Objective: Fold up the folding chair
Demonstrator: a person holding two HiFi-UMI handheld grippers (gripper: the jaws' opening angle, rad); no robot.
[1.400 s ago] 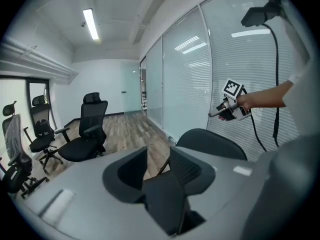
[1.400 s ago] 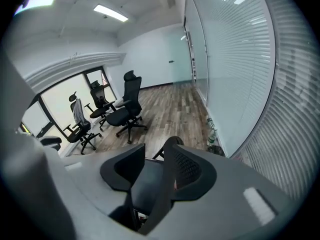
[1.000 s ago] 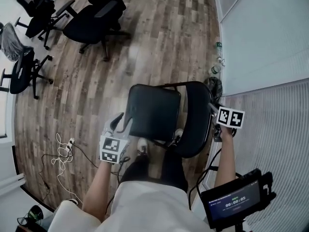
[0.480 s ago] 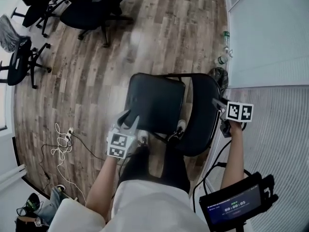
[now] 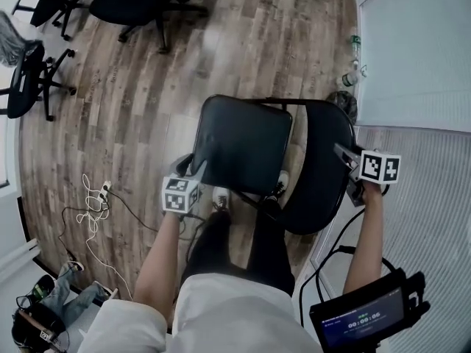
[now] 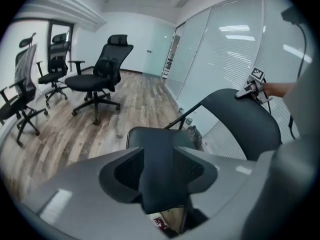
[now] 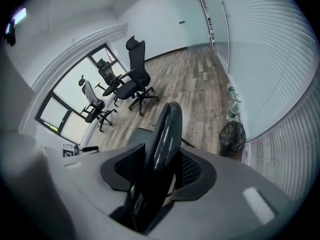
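Note:
The folding chair stands unfolded in front of me, with its black seat [image 5: 243, 149] flat and its black backrest [image 5: 324, 168] to the right in the head view. My left gripper [image 5: 193, 173] is on the seat's near left corner. In the left gripper view the seat edge [image 6: 157, 154] fills the gap of that gripper [image 6: 159, 176], whose jaws are opening. My right gripper [image 5: 344, 155] sits on the backrest's right edge. In the right gripper view the backrest [image 7: 167, 134] stands edge-on between the pads of that gripper [image 7: 159, 179], whose jaws are closing on it.
Black office chairs [image 5: 140, 2] stand at the far left on the wood floor. White cables [image 5: 92, 215] lie at the left. Bottles [image 5: 353, 65] and a black bag [image 5: 346, 103] sit by the glass wall with blinds. My shoes [image 5: 218, 197] are under the seat.
My left gripper has come down from beside the seat onto its near left corner. The right gripper has stayed on the backrest's edge.

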